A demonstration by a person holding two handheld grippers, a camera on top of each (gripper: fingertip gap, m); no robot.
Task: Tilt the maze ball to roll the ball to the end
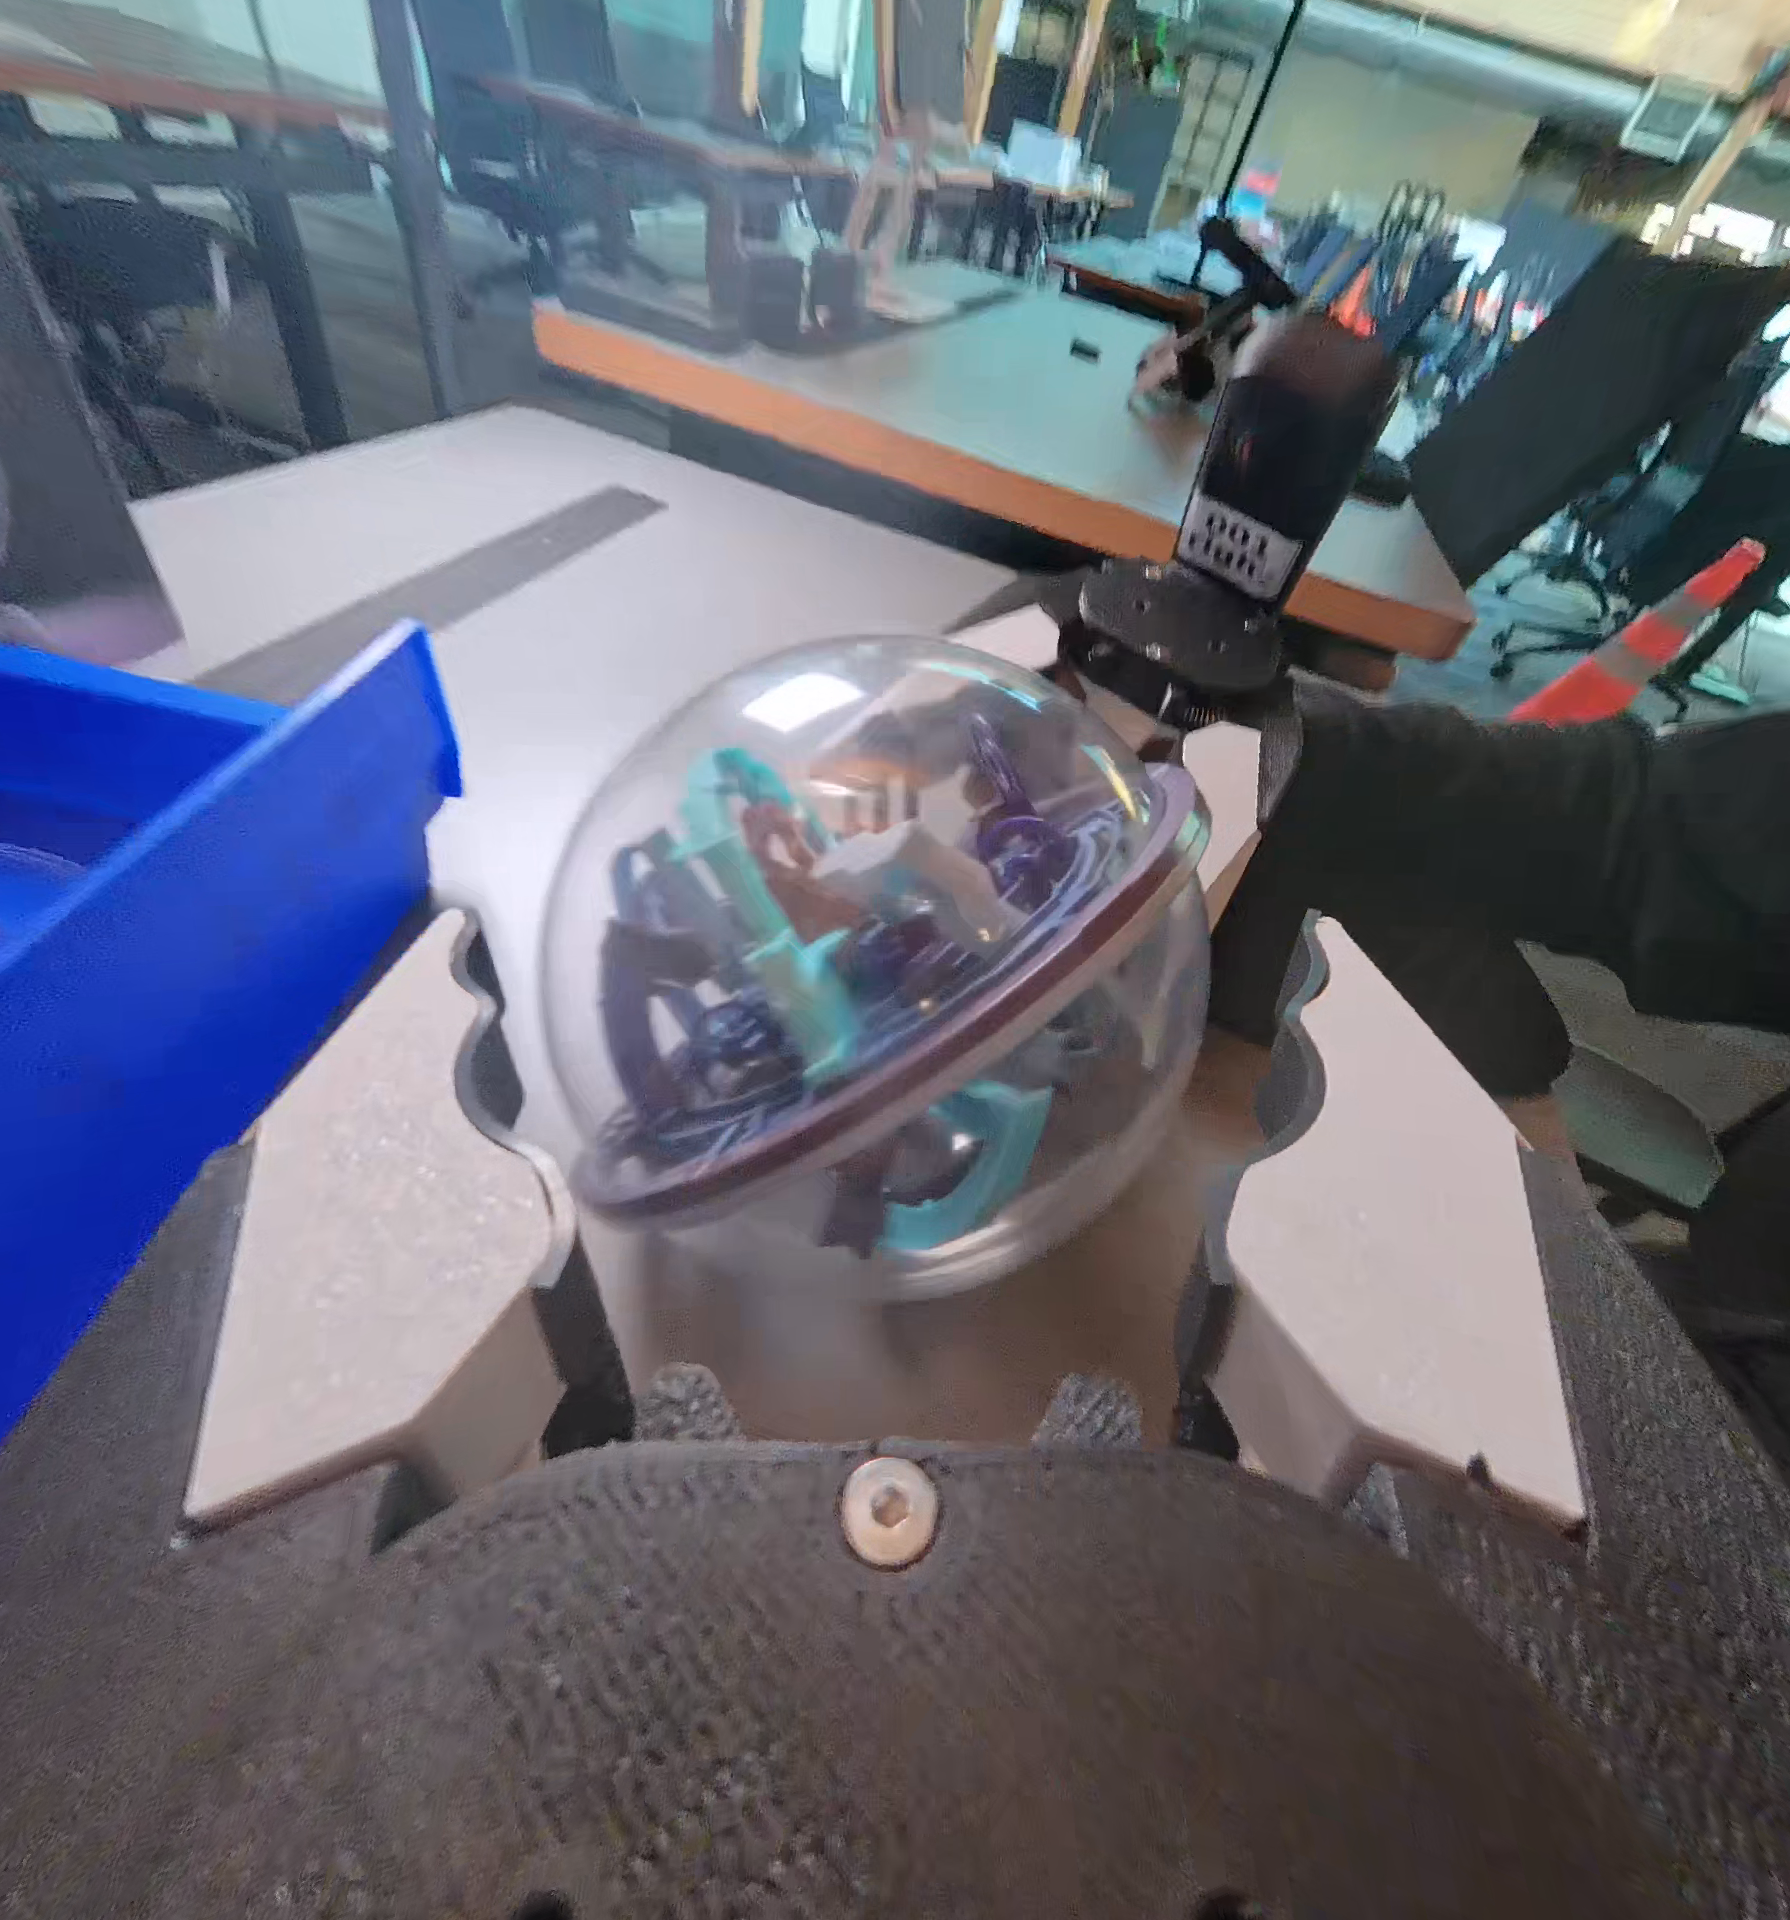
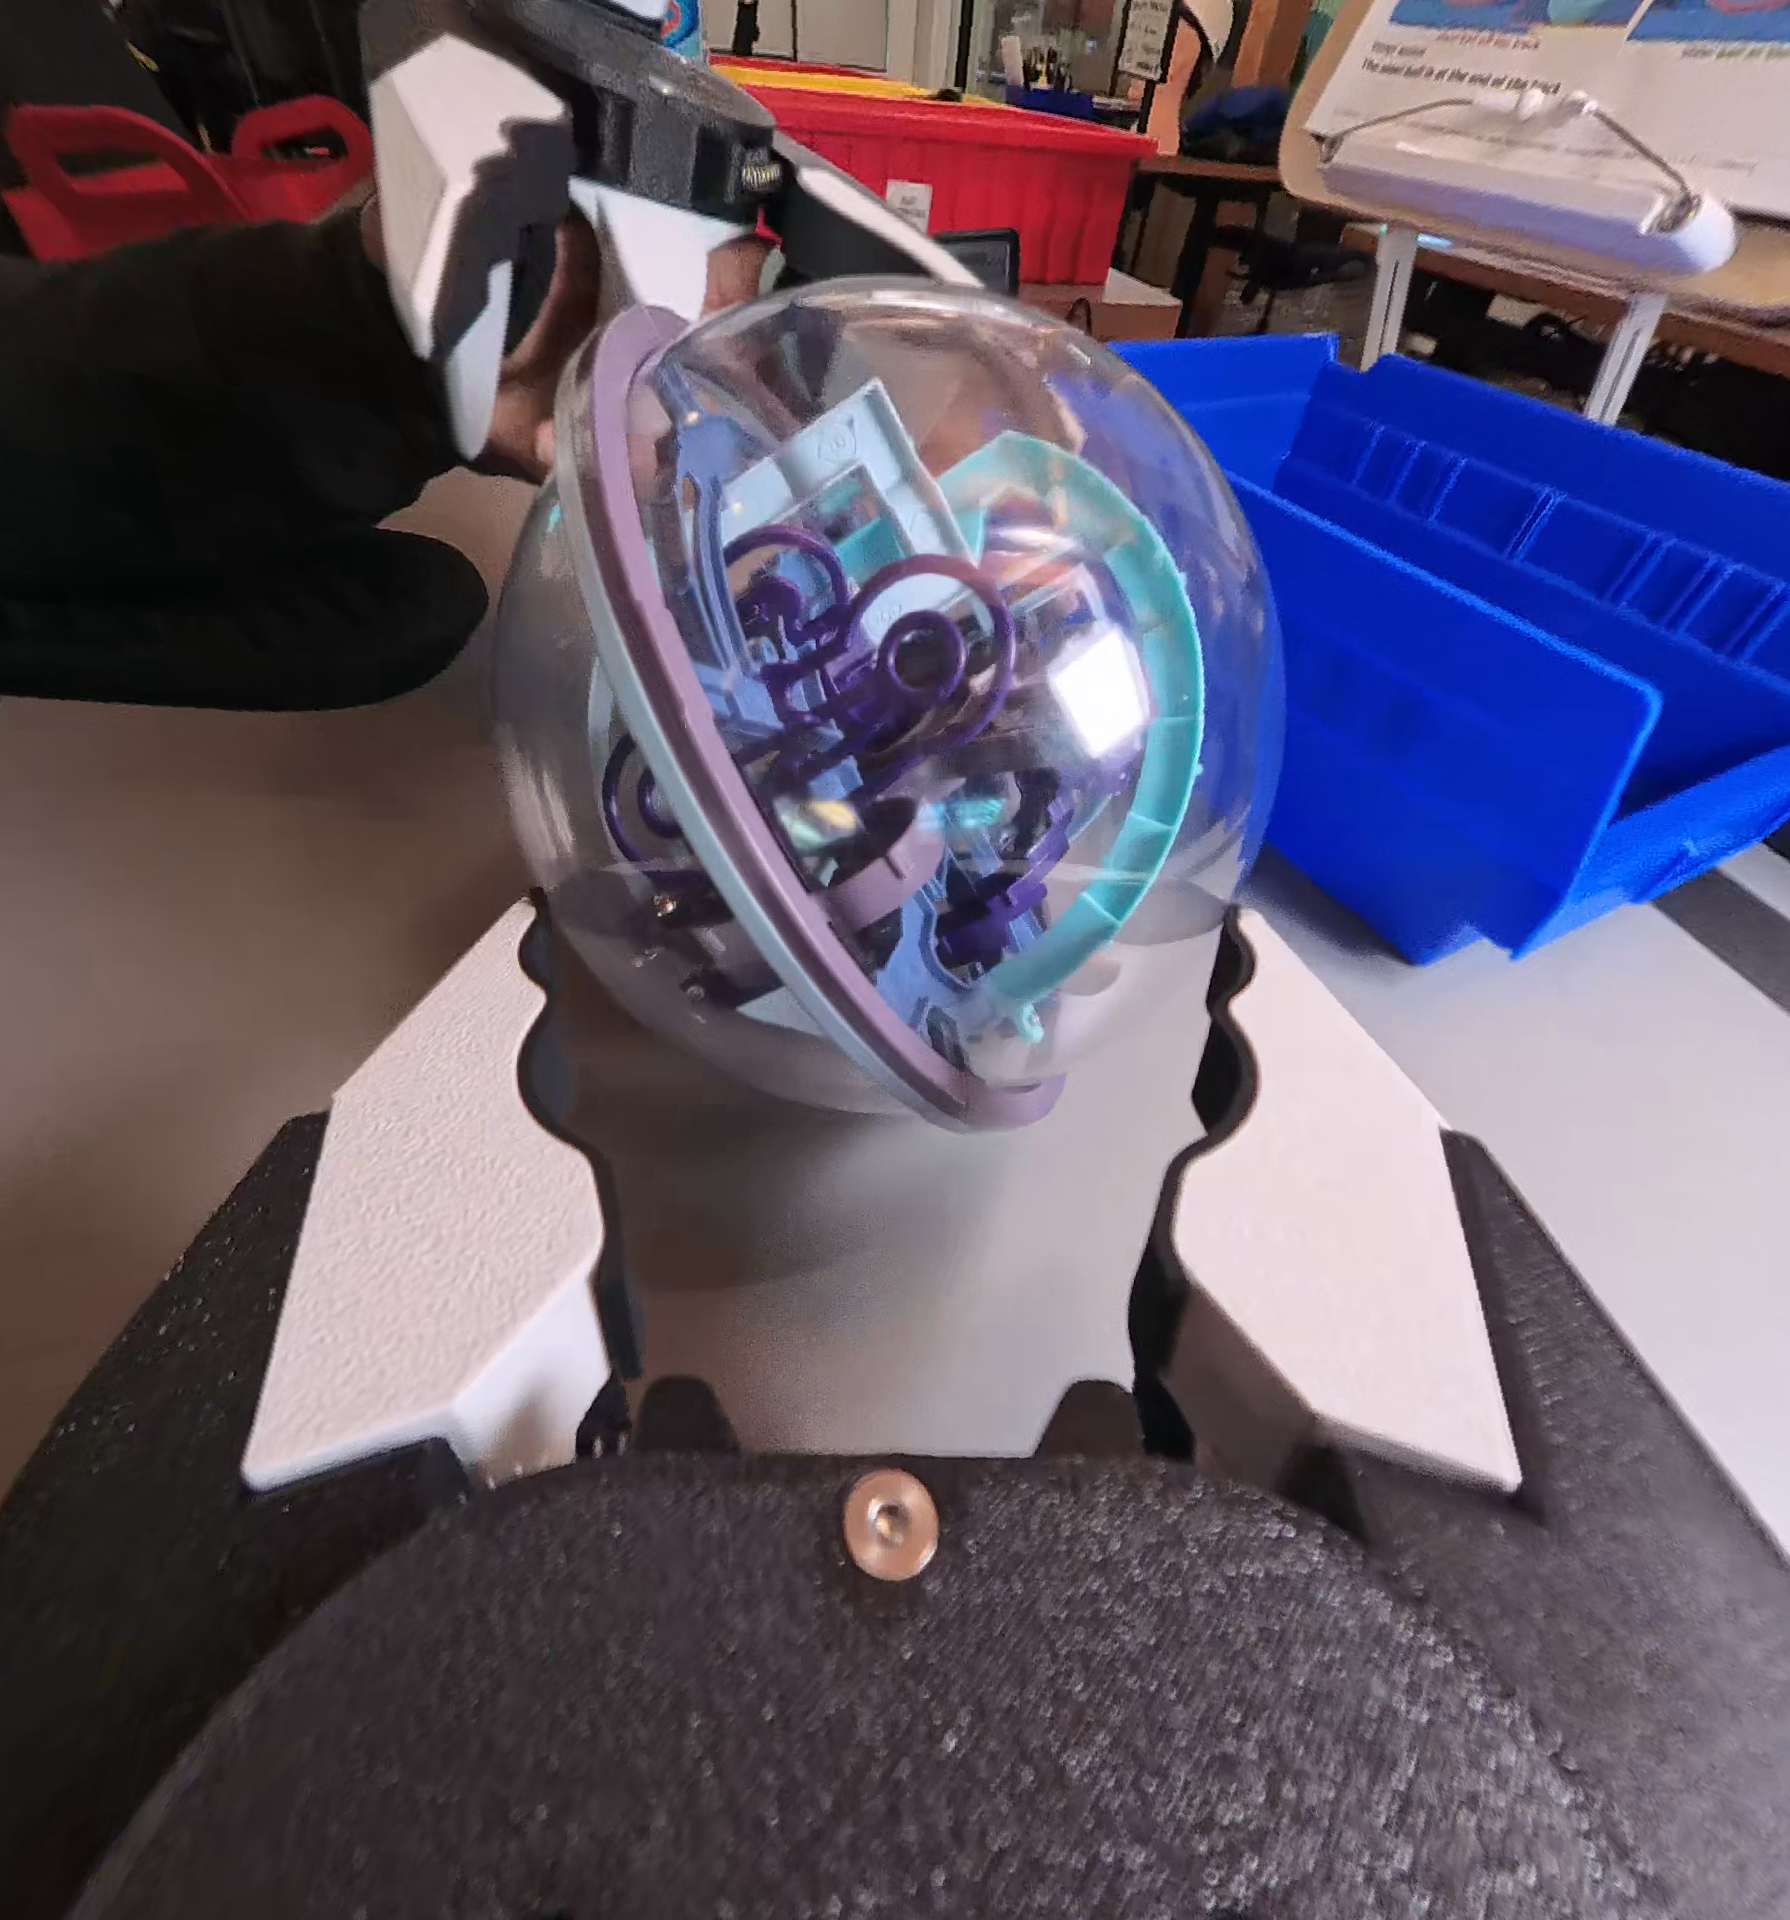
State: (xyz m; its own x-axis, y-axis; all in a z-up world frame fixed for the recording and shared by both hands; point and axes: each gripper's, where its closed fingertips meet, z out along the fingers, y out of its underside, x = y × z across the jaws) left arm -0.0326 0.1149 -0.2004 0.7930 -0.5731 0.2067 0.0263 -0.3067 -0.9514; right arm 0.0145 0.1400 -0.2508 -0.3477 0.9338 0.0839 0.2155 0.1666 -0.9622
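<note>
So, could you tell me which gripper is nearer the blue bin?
Left gripper, probably: blue bin right beside its finger; right gripper sits beyond the maze ball.

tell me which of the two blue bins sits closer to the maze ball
The front blue bin, the plain-walled one whose wall faces the maze ball. The other blue bin sits behind it, farther off, with ribbed slots along its inner wall.

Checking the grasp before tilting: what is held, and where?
The maze ball sits between the right gripper's fingertips, which meet its clear lower sides; whether they or the left gripper truly clamp it cannot be told.
</note>
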